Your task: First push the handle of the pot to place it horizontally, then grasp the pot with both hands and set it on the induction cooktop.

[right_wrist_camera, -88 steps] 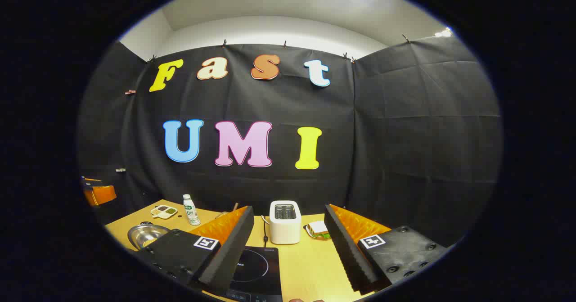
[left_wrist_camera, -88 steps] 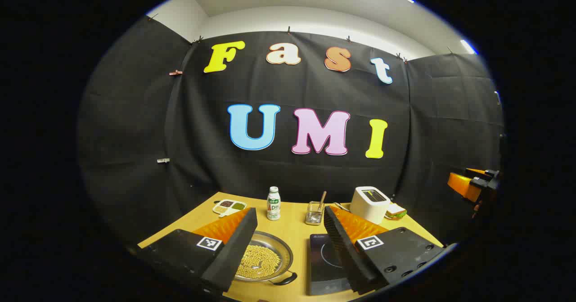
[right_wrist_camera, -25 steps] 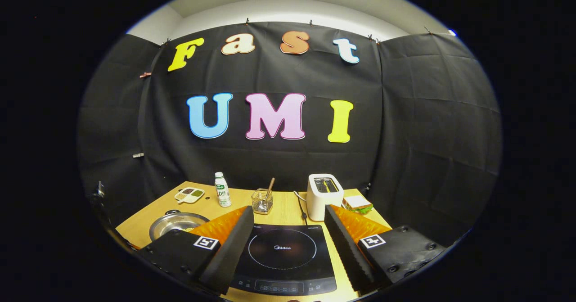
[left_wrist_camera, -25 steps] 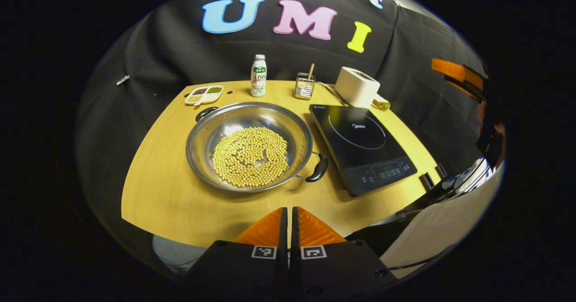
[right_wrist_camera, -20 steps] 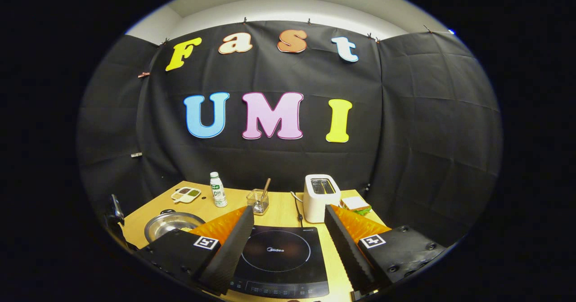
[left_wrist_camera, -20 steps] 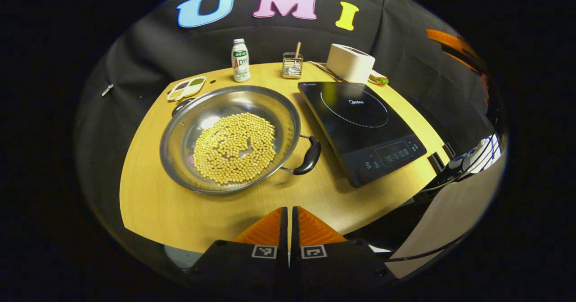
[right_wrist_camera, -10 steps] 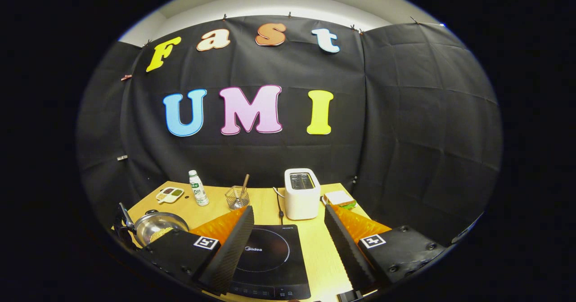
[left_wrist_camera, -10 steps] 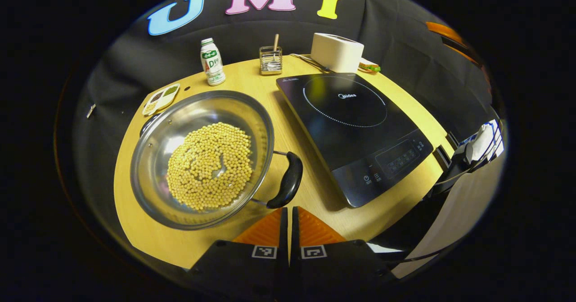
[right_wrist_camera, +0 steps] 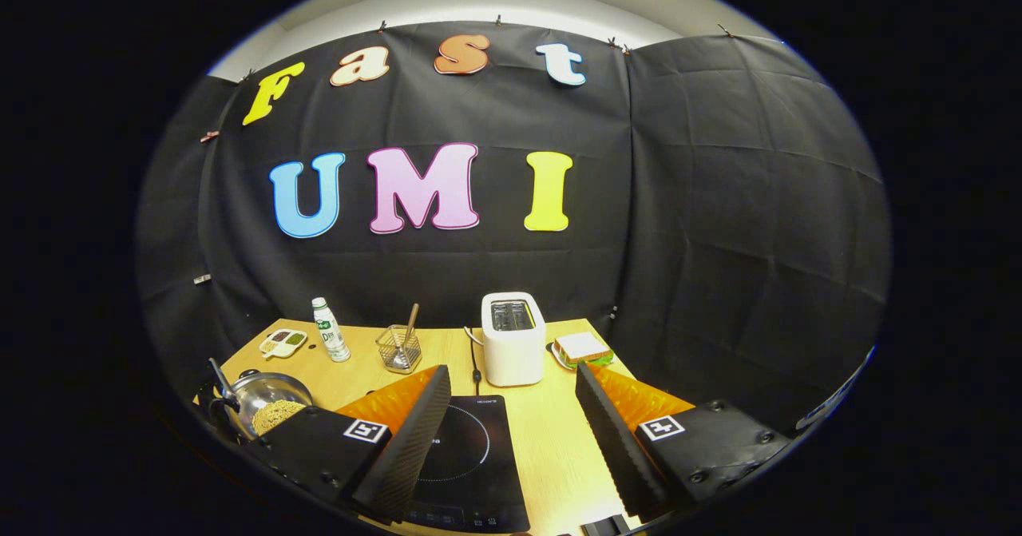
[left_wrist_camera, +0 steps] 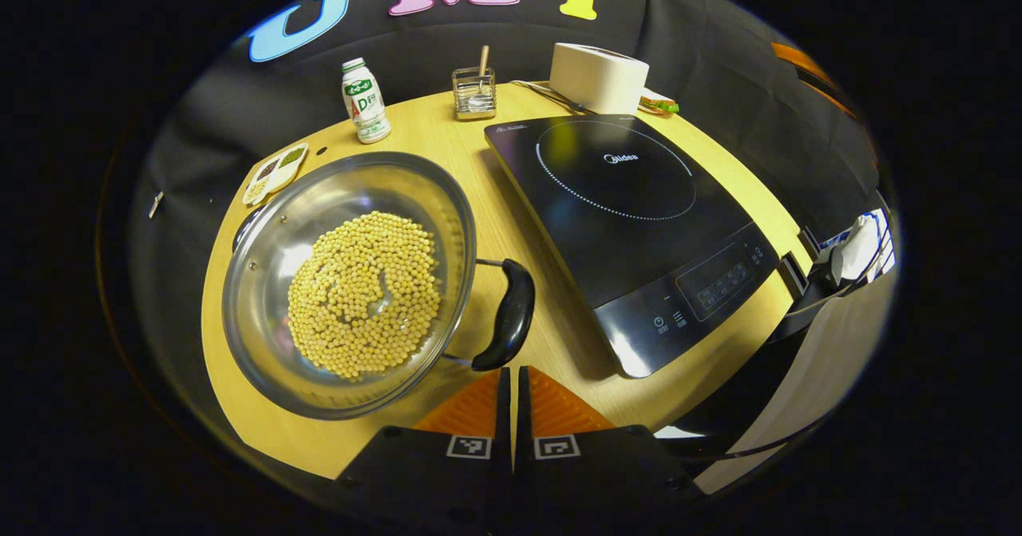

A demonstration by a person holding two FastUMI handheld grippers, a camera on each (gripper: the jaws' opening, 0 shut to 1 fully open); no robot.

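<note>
Left gripper [left_wrist_camera: 511, 376]: closed, empty, bottom centre, just below round steel pot's [left_wrist_camera: 263, 336] black handle [left_wrist_camera: 505, 316]. Right gripper [right_wrist_camera: 511, 408]: wide open, empty, bottom centre.

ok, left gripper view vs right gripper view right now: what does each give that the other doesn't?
Left gripper view: the near black handle of the pot, the beans spread across its bottom, and the left hand-held gripper shut, close beside that handle.
Right gripper view: the slots atop the toaster, and the right hand-held gripper open over the induction cooktop.
Both: pot, cooktop, toaster, bottle.
</note>
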